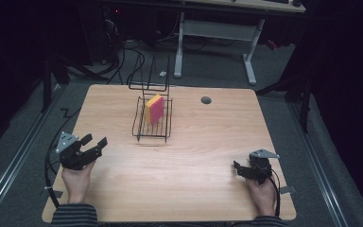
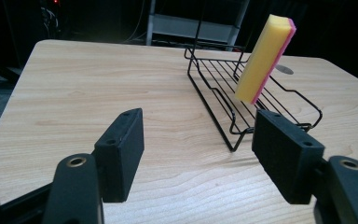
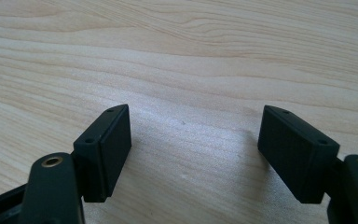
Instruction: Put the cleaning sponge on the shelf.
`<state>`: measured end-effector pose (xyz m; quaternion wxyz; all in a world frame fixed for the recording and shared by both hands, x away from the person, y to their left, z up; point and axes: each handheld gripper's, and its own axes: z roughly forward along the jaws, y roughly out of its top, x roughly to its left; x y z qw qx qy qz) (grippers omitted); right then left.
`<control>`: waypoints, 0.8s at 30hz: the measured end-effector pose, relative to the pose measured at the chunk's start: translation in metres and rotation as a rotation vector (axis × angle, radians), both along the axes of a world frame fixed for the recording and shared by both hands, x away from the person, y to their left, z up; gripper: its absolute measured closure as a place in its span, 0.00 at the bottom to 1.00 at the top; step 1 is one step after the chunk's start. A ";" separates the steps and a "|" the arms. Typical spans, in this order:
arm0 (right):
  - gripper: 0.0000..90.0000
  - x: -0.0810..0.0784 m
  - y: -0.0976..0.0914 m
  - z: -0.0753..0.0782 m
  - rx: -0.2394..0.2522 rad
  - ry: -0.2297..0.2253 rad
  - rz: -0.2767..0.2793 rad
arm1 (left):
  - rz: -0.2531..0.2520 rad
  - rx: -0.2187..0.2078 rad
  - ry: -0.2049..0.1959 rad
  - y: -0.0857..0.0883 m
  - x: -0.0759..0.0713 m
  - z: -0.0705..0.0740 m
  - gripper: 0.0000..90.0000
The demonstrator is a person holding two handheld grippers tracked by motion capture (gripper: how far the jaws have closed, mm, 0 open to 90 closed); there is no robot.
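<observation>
- We hold our left claw wide apart at the lower left, aimed at the sponge.
- The sponge stands in the wire rack (upper middle), so it leans.
- Our right claw waits apart, lower right, over bare table.

Matt wood-grain table, thin black wire rack, spongy foam sponge w/ pink layer

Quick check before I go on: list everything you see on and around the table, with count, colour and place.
Table: one, light wood, centre of the high view.
Wire rack: one, black, far-middle of the table.
Sponge: one, yellow and pink, on edge, leaning in the rack.
Cable hole: one, grey, far right of the rack.
White-legged desk: one, behind the table.
Left tool: one, black, open, near-left of the table.
Right tool: one, black, open, near-right.
Hands: two, left hand, right hand, near edge.
</observation>
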<state>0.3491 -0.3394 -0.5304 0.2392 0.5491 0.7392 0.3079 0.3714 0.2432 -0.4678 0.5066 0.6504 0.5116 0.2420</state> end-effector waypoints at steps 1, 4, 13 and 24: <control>0.29 0.000 0.000 0.000 0.001 0.000 0.001 | 0.001 0.001 0.002 0.000 0.000 -0.001 0.39; 0.29 0.000 0.000 0.000 0.000 0.000 0.000 | 0.005 0.004 0.006 0.000 0.000 -0.003 0.39; 0.29 0.000 0.000 0.000 0.000 0.000 0.000 | 0.008 0.013 0.029 0.000 0.002 -0.010 0.39; 0.29 0.000 0.000 0.000 0.000 0.000 0.000 | 0.003 0.029 0.068 -0.004 0.008 -0.021 0.39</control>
